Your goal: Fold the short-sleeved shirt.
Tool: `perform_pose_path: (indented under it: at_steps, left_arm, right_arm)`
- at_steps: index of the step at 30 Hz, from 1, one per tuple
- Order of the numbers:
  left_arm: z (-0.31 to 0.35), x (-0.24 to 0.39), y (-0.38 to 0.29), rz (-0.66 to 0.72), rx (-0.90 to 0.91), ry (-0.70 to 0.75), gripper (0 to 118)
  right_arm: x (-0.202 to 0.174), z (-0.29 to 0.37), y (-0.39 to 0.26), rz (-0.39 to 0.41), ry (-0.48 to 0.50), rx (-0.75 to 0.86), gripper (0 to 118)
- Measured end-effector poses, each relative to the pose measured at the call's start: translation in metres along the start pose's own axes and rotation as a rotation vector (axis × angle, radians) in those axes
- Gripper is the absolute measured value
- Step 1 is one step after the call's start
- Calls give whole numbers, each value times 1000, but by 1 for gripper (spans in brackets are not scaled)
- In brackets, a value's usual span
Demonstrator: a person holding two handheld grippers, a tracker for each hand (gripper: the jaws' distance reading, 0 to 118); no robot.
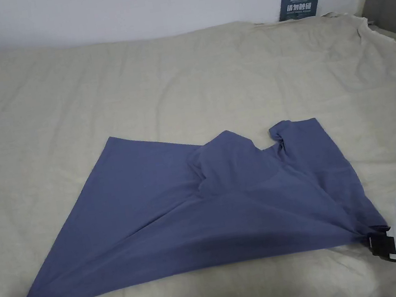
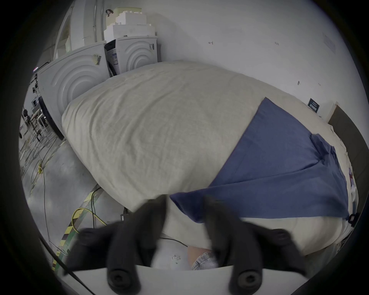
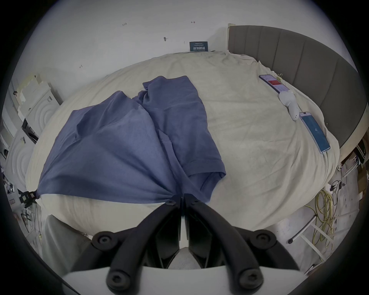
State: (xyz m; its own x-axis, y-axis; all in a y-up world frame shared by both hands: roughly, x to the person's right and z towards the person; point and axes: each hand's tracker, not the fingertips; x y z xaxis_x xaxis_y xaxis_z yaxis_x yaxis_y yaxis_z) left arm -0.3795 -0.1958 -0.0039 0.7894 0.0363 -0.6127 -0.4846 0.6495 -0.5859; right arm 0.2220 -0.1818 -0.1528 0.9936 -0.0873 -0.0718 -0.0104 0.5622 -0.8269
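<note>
While the shirt (image 1: 202,211) lies stretched left-right across the bed (image 1: 89,88), one near corner is clamped by the right hand-held gripper (image 3: 180,199). The left hand-held gripper (image 2: 184,201) is seen parted, the other corner touching one jaw.

The right gripper (image 3: 182,197) had its jaws closed together on a bunched corner of the blue shirt (image 3: 127,147), which fanned out over the beige bed (image 3: 249,139). The left gripper (image 3: 30,196) met the shirt's far corner. Two phones (image 3: 314,131) lay near the grey headboard (image 3: 299,65).
</note>
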Motion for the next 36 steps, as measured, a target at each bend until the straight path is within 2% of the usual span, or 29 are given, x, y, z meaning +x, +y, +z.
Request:
perform_pose_path:
  at_steps: [1, 2, 3, 4, 5, 7, 9, 11, 15, 18, 22, 24, 25, 26, 28, 31, 33, 35, 36]
  left_arm:
    - [4, -5, 4, 23, 13, -10, 55]
    - [9, -10, 9, 45, 23, -28, 88]
    - [13, -14, 16, 61, 26, -34, 109]
    - [19, -18, 22, 66, 34, -33, 118]
    - [29, -19, 31, 74, 95, -66, 118]
    - [44, -15, 51, 37, 144, -21, 118]
    - [61, -2, 68, -10, 210, -53, 118]
    - [82, 17, 80, -56, 307, -84, 118]
    - [119, 67, 91, -78, 485, -172, 118]
    - [141, 102, 85, -96, 615, -252, 118]
    - [155, 132, 67, -117, 726, -311, 116]
    - [151, 136, 59, -132, 730, -309, 110]
    - [151, 139, 55, -144, 728, -317, 102]
    - [150, 141, 51, -155, 722, -326, 86]
    - [148, 143, 43, -162, 707, -336, 60]
    - [145, 144, 35, -171, 685, -342, 48]
    - [143, 145, 31, -177, 678, -347, 22]
    - [142, 145, 28, -189, 671, -348, 7]
    - [142, 146, 28, -192, 664, -349, 3]
  right_arm:
    - [2, 6, 2, 1, -7, 11, 16]
    - [4, 11, 3, 8, -5, 20, 50]
    - [6, 18, 5, 11, -15, 38, 78]
    - [9, 27, 8, 23, -29, 57, 97]
    - [12, 36, 12, 35, -35, 83, 109]
    - [14, 59, 25, 59, -66, 163, 111]
    - [11, 86, 39, 67, -111, 253, 111]
    - [4, 114, 47, 56, -108, 409, 111]
    - [-21, 159, 54, -12, -15, 625, 111]
    - [-38, 170, 48, -41, 38, 759, 113]
    - [-56, 167, 36, -14, 25, 820, 113]
    - [-62, 166, 29, 1, 31, 829, 112]
    - [-63, 162, 27, 6, 45, 824, 112]
    - [-64, 161, 25, 12, 57, 811, 111]
    - [-68, 159, 19, 27, 71, 796, 105]
    - [-72, 159, 11, 51, 71, 790, 95]
    - [-74, 159, 8, 58, 71, 790, 64]
    - [-75, 159, 8, 56, 77, 779, 27]
    - [-75, 158, 9, 54, 80, 771, 14]
